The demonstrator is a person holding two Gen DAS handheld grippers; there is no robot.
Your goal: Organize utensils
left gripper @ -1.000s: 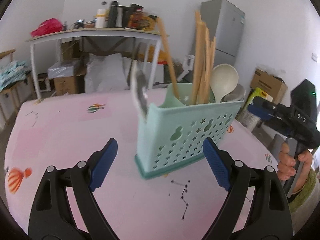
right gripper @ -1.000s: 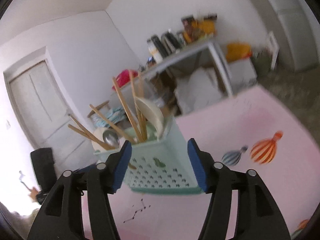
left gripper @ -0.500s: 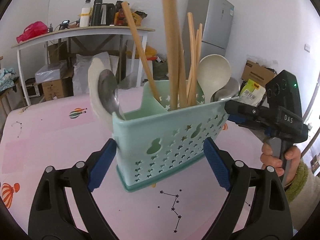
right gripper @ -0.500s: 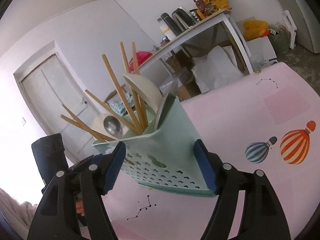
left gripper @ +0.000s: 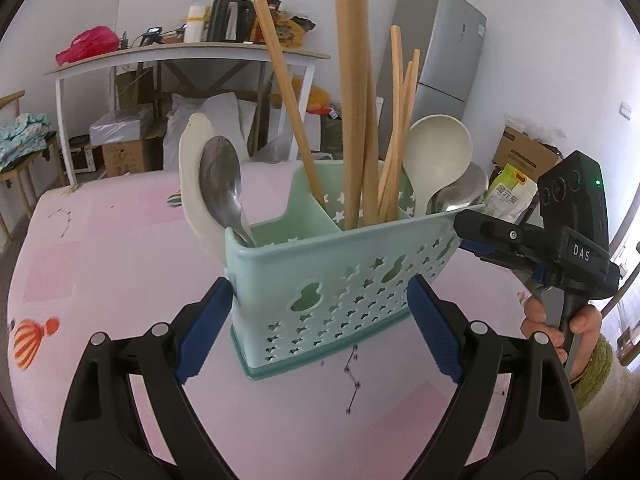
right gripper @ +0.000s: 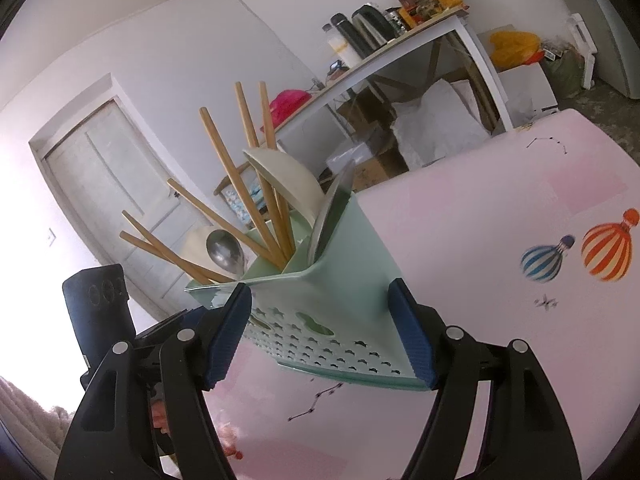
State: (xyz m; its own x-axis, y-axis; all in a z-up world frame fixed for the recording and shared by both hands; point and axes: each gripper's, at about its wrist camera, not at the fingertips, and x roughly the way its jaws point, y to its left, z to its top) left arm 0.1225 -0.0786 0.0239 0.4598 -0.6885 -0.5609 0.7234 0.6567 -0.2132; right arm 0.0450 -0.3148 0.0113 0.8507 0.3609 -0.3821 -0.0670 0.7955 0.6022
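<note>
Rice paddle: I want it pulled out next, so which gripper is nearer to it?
Left. The left gripper straddles the caddy right below the paddle; the right gripper straddles the caddy's opposite end, chopsticks in between.

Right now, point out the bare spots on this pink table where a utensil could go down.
Bare pink tablecloth lies left of the mint utensil caddy, up to the orange balloon print. More lies beyond it toward the striped balloon prints. Crowded: around the caddy, where the left gripper and right gripper both straddle it.
</note>
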